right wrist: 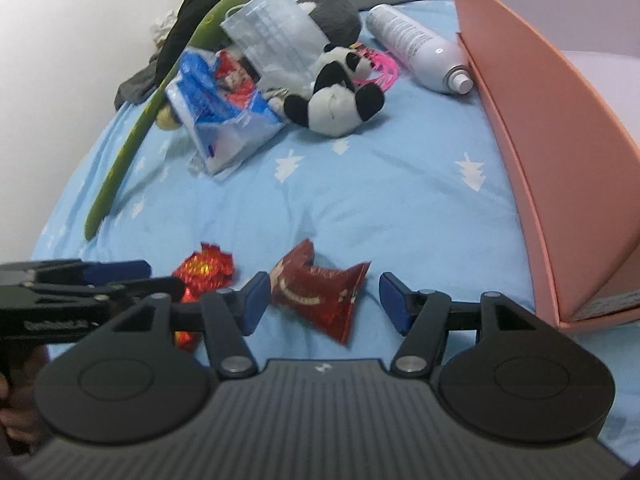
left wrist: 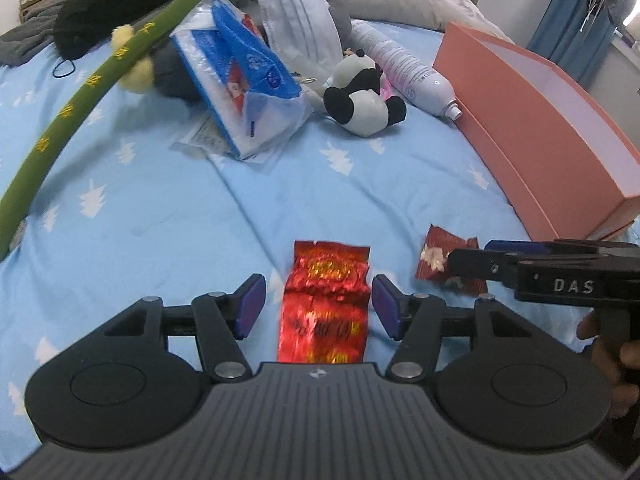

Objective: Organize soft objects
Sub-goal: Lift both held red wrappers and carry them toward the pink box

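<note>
In the left wrist view a shiny red foil packet point(left wrist: 324, 304) lies flat on the blue bedsheet point(left wrist: 160, 208). My left gripper point(left wrist: 319, 306) is open around it, and its pads stand clear of both edges. A darker red snack packet point(right wrist: 320, 296) lies between the open jaws of my right gripper point(right wrist: 325, 304); the left pad is close to its edge without squeezing it. Each gripper shows in the other's view: the right gripper point(left wrist: 470, 252) over the dark packet point(left wrist: 434, 258), the left gripper point(right wrist: 160, 276) by the foil packet point(right wrist: 204, 272).
Farther back lie a panda plush point(left wrist: 360, 100), a blue tissue pack point(left wrist: 240, 80), a face mask point(left wrist: 296, 16), a long green plush point(left wrist: 80, 100) and a white spray bottle point(left wrist: 408, 64). An open salmon-coloured box point(left wrist: 540, 120) stands along the right.
</note>
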### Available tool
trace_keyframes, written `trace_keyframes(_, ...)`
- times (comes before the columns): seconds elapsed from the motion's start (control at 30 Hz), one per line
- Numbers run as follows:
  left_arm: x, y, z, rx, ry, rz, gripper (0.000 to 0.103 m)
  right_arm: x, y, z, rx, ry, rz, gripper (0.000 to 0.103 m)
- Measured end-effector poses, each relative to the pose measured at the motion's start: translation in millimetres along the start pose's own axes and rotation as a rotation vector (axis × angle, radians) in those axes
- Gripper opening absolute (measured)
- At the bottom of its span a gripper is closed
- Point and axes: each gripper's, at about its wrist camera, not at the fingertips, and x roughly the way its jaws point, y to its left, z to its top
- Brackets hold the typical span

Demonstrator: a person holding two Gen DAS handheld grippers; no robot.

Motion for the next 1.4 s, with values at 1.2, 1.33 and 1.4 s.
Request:
trace_keyframes(1.2,-13,-3,-6,-0.129,-0.061,0.011,0.059,-15,19,-3,-0.076,-0.025,-0.036,0.041)
trace_keyframes(1.33,-28,-11,-7,-0.119,-0.080,-0.004,0.059,-30,23,-2,-0.089,-0.047,-0.054,0.041)
trace_keyframes(1.4,-35,-15,-6,-0.110,-0.093,-0.006,0.059,-38,24,-3,-0.088,-0.061,-0.056,0.041)
